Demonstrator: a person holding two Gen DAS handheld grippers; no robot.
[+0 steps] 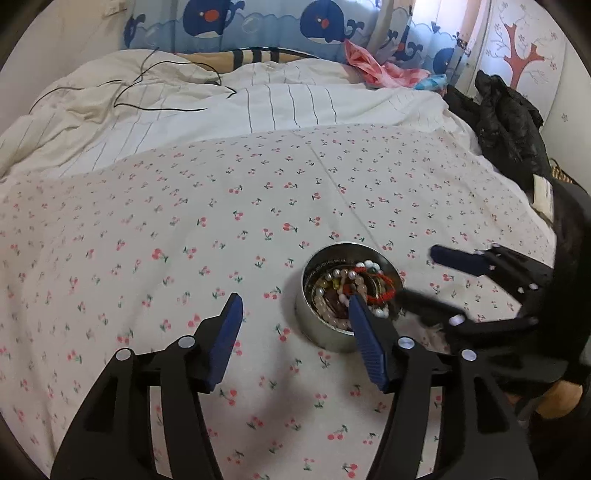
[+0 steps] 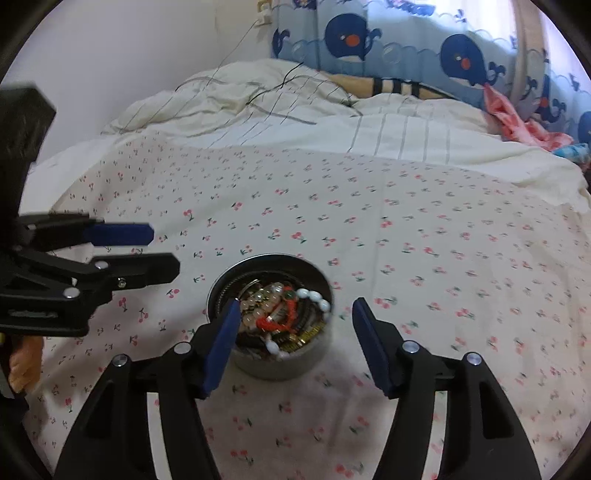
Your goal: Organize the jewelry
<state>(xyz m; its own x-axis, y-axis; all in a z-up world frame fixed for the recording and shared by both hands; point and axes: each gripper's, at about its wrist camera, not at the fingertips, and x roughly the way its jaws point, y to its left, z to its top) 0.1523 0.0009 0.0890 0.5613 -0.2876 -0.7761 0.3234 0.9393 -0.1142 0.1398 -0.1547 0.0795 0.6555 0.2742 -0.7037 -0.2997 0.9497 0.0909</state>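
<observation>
A round metal tin stands on the cherry-print sheet. It is heaped with jewelry: pale bead bracelets, a red cord bracelet and a string of white beads. My left gripper is open just left of the tin, its right finger overlapping the tin's near rim, with nothing held. From the right, my right gripper reaches toward the tin, open and empty. In the right wrist view the tin lies just beyond my right gripper, whose pads do not press it. The jewelry fills the tin, and the left gripper is open at the left.
A striped white duvet with a thin black cable lies bunched at the far end. Behind it hang whale-print curtains, with pink cloth nearby. A black garment is piled at the bed's right edge.
</observation>
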